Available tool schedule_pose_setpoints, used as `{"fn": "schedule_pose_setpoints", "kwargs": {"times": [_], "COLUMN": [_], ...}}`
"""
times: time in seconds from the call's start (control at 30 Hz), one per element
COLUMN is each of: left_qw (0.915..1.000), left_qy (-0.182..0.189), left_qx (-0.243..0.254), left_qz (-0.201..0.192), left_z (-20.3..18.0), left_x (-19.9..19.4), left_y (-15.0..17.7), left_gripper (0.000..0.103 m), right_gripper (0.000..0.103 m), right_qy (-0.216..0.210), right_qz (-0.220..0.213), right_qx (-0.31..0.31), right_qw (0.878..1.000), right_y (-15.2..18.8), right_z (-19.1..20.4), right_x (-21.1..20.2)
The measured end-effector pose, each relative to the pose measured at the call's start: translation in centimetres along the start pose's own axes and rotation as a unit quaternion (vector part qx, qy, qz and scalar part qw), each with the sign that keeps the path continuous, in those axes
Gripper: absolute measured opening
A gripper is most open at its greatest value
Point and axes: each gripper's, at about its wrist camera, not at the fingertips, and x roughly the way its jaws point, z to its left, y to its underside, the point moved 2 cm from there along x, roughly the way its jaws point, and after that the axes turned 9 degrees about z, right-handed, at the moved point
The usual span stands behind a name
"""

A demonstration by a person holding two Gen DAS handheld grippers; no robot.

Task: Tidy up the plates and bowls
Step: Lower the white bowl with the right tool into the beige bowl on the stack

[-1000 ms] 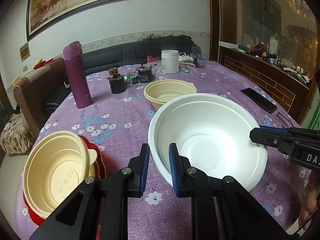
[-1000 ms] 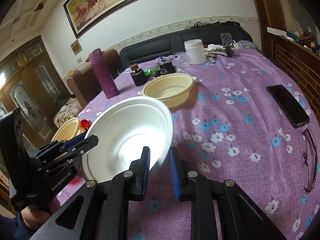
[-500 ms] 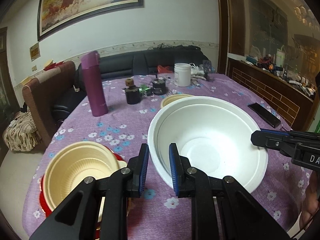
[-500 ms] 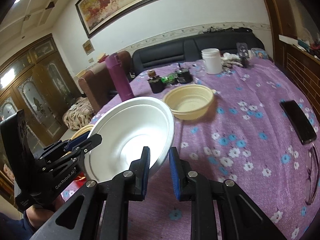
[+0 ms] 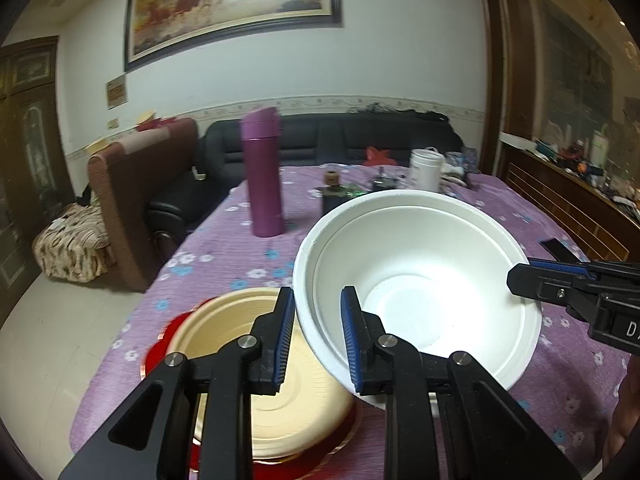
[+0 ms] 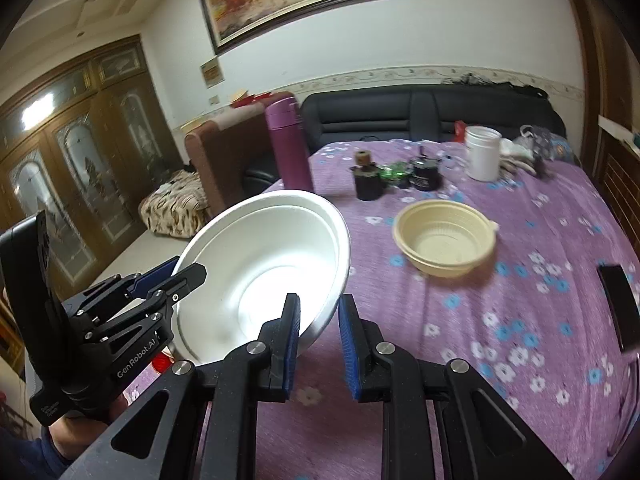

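Two grippers are carrying the white foam bowl (image 5: 416, 280), now raised off the purple floral tablecloth (image 6: 520, 300) and hanging over the cream bowl on the red plate (image 5: 168, 344), which lay farther left before. Left gripper (image 5: 316, 340) is opening slightly, rim between its pads; right gripper (image 6: 319, 344) is pinching the opposite rim. Only the right view is showing the second cream bowl (image 6: 444, 240). Both are pointing downward

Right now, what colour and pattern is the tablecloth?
The tablecloth is purple with small white and blue flowers, clearest in the right wrist view.
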Motion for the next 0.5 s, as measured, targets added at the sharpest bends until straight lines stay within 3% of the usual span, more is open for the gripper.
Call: {"fn": "schedule_pose_setpoints", "kwargs": {"times": [0.5], "left_qw": [0.9974], "left_qy": [-0.052], "left_qx": [-0.048], "left_qz": [0.012], "left_z": [6.3], "left_x": [-0.3], "left_y": [1.7], "left_gripper": [0.022], "right_gripper": [0.022], "right_qy": [-0.024], "right_qz": [0.032], "right_qx": [-0.049], "right_qw": [0.998], "right_y": [-2.0], "right_z": [5.6], "right_x": [4.9]}}
